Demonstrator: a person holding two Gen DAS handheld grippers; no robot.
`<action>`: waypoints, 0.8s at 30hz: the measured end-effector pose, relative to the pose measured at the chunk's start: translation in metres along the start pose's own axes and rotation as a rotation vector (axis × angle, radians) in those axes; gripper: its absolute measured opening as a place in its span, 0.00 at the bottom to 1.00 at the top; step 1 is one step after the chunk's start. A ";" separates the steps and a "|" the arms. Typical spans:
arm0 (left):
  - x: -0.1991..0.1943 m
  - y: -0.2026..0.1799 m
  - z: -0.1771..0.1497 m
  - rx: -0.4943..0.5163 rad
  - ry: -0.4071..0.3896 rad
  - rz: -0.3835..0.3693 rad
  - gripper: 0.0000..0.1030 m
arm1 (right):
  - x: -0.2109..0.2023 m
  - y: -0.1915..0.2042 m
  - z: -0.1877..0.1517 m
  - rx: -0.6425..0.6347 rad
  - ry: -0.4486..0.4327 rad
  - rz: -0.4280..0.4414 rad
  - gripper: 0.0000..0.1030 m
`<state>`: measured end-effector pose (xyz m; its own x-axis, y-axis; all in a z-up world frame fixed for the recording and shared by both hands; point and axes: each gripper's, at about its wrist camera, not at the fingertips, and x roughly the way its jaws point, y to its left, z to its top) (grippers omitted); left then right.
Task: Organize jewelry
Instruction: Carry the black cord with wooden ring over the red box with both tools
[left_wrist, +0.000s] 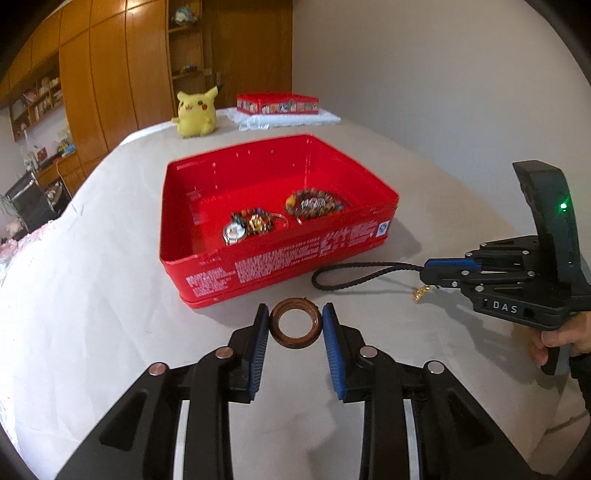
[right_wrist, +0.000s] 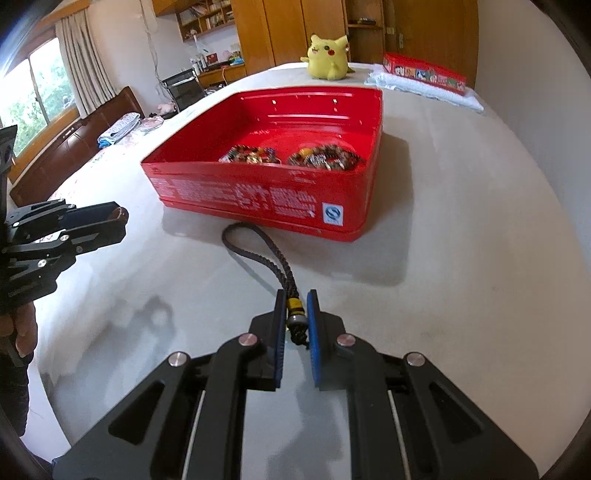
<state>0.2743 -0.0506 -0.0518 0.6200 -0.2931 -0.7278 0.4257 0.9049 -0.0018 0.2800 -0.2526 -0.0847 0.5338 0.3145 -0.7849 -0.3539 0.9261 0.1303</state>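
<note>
Gripping wooden ring (left_wrist: 295, 327) in left tool (left_wrist: 295, 317), tin (left_wrist: 280, 254) ahead

A glossy red metal tin (left_wrist: 280, 258) sits on a matt, smooth pale counter (left_wrist: 110, 295); nearby lie a polished wooden ring (left_wrist: 295, 326) and a braided black cord (right_wrist: 269, 254).

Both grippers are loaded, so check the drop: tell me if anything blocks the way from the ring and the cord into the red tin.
Nothing visible does. The brown ring in the left gripper and the braided cord in the right gripper face the open red tin; only its near wall must be cleared.
</note>
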 end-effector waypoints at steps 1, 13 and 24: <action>-0.004 -0.001 0.001 0.003 -0.007 0.001 0.28 | -0.002 0.001 0.001 -0.004 -0.003 -0.001 0.09; -0.036 0.000 0.014 0.038 -0.074 0.010 0.28 | -0.046 0.022 0.029 -0.073 -0.079 -0.006 0.09; -0.047 0.020 0.042 0.046 -0.120 0.026 0.28 | -0.080 0.037 0.076 -0.151 -0.169 -0.028 0.09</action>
<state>0.2812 -0.0321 0.0119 0.7046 -0.3072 -0.6397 0.4363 0.8985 0.0491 0.2826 -0.2278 0.0287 0.6617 0.3315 -0.6725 -0.4416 0.8972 0.0077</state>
